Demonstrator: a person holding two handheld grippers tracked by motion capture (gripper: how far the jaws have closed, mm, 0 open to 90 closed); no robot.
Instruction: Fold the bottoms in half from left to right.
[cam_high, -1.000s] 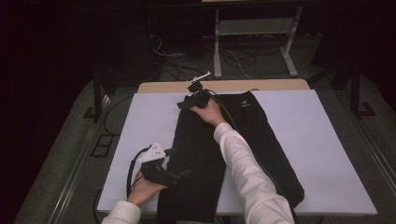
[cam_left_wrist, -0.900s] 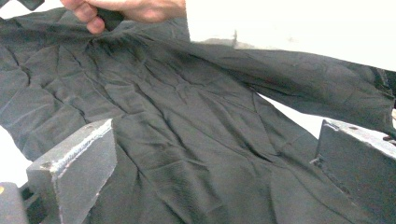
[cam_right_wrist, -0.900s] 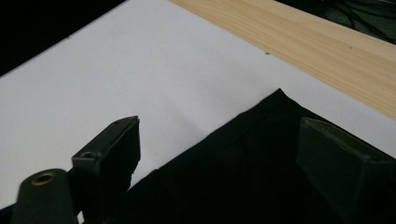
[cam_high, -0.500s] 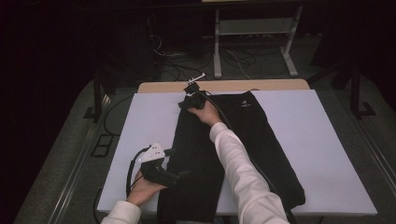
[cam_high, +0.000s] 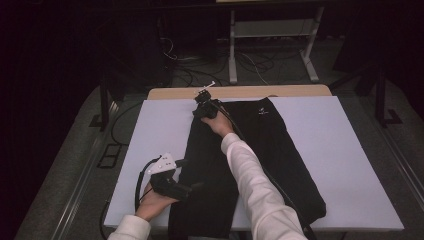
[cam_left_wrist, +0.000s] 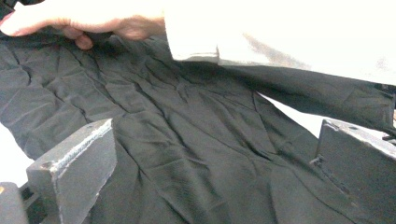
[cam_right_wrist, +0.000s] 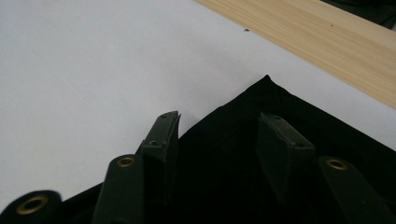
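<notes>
Dark floor with loose cables and a white metal frame (cam_high: 270, 35) is lying behind the table (cam_high: 350, 165), which is covered by a white sheet, with a strip of bare wood (cam_right_wrist: 322, 42) showing at its far edge. On the sheet a black garment (cam_high: 270, 160) is lying spread out, running from the far edge of the table down to the near edge, and a small white logo (cam_high: 262, 112) is showing near its far end.

You are reaching your right arm in a white sleeve (cam_high: 255, 185) across the cloth, and the right gripper (cam_high: 202, 102) is sitting at the far left corner of the garment (cam_right_wrist: 266, 88). Its fingers (cam_right_wrist: 163, 140) are standing half apart over that corner and they have just been closing; the cloth is lying under and between them, but they are not yet pressing on it.

You are holding the left gripper (cam_high: 192, 187) at the near left edge of the garment (cam_left_wrist: 177, 149). Its fingers (cam_left_wrist: 79, 158) are standing wide apart and released, with the wrinkled black cloth lying between them and not pinched. In the left gripper view your right hand (cam_left_wrist: 84, 21) is resting on the cloth farther off.
</notes>
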